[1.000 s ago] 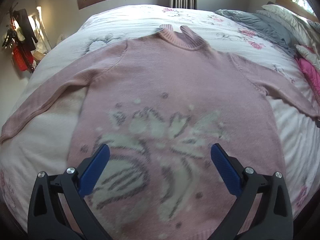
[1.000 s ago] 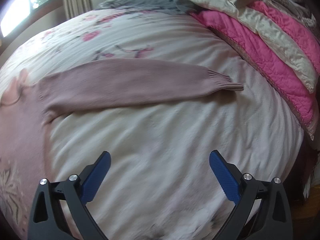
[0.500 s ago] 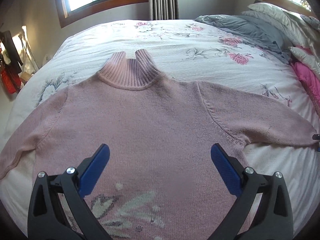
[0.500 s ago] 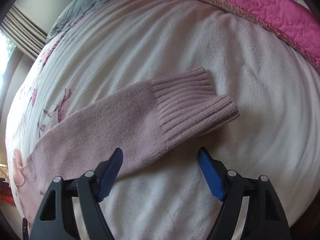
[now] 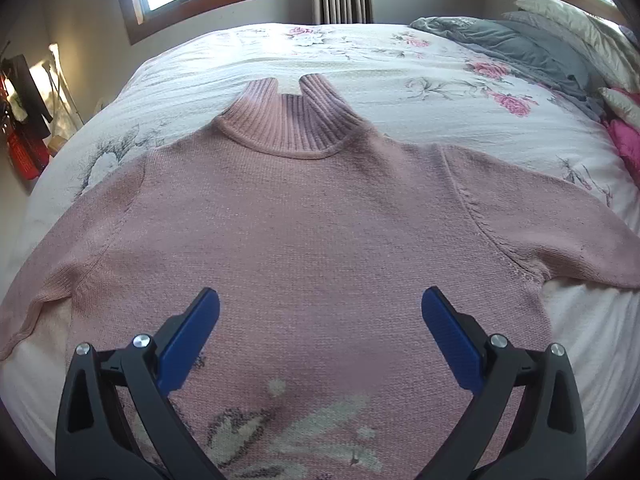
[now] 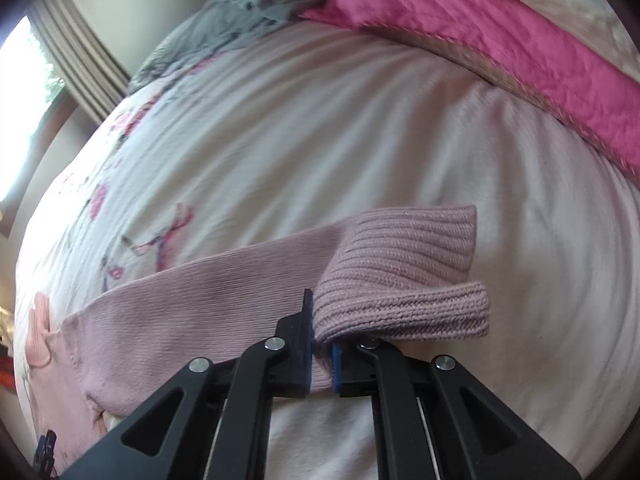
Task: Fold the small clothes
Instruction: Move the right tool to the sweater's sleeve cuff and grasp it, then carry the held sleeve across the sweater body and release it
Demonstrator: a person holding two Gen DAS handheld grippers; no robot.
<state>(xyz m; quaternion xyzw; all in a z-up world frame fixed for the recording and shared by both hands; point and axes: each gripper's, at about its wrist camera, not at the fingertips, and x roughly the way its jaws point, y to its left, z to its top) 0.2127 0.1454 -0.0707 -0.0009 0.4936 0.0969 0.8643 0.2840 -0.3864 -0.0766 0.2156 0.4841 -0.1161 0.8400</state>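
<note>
Right tool [image 6: 320, 344] clamped on one sweater [image 6: 224, 304] cuff [image 6: 404, 276]

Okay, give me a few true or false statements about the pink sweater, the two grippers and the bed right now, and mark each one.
1. The right gripper is shut on the sweater's ribbed cuff. True.
2. The left gripper grips the collar. False: it is open above the sweater chest, holding nothing.
3. The sweater lies on a floral bedspread. True.
4. The sweater is folded in half. False: it lies spread flat, sleeves out.
</note>
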